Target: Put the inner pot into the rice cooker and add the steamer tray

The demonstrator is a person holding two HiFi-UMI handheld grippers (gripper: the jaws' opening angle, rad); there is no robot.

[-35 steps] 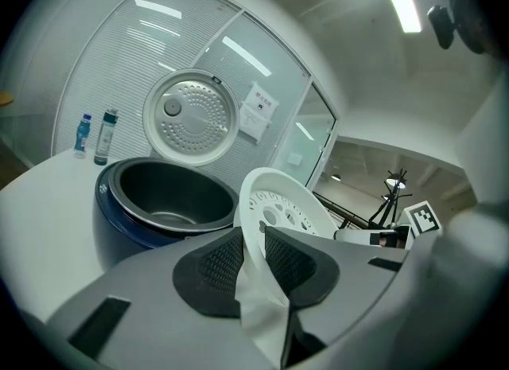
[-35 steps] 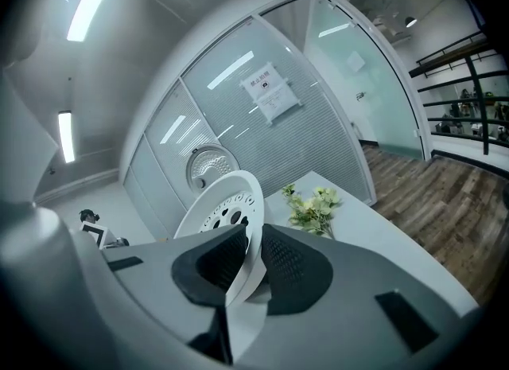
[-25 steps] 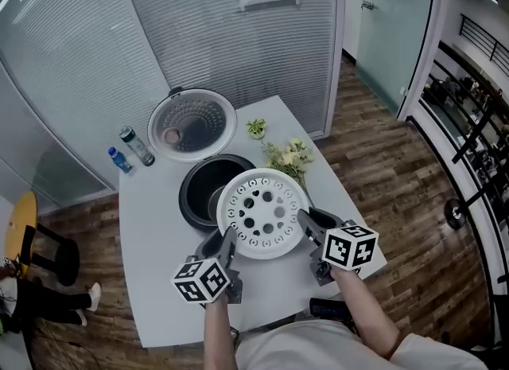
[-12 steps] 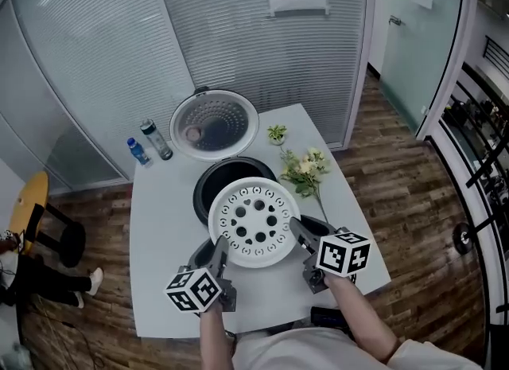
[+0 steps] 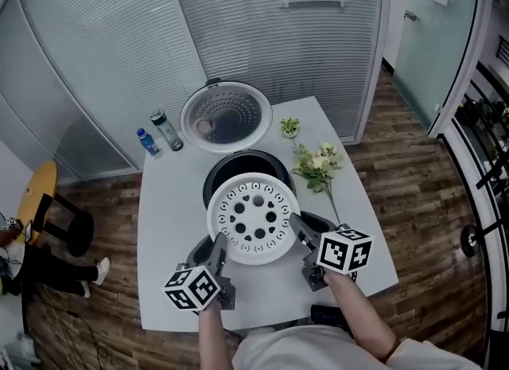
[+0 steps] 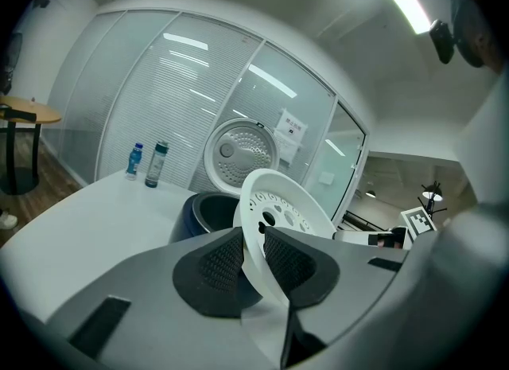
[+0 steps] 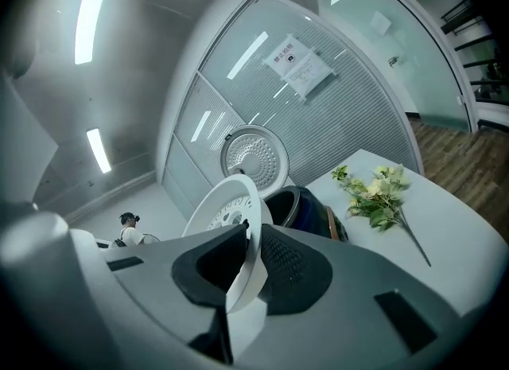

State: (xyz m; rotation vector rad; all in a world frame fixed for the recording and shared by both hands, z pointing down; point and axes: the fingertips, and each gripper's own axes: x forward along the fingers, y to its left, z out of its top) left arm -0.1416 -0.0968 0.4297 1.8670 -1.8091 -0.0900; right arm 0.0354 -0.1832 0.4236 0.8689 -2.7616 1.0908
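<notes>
Steamer tray (image 5: 253,217) is up off the table (image 5: 167,209), and I'm holding it between both grippers, roughly level, over the near rim of the rice cooker (image 5: 238,161). My left gripper (image 5: 217,243) is clamped on the tray's near-left edge, and my right gripper (image 5: 299,225) pinches the right edge, with the rim squeezed between the pads on each side. The cooker sits mid-table, its lid (image 5: 223,116) standing open toward the far edge. Two bottles (image 5: 157,135) stand near the far left corner, and flowers (image 5: 318,165) lie along the right edge.
</notes>
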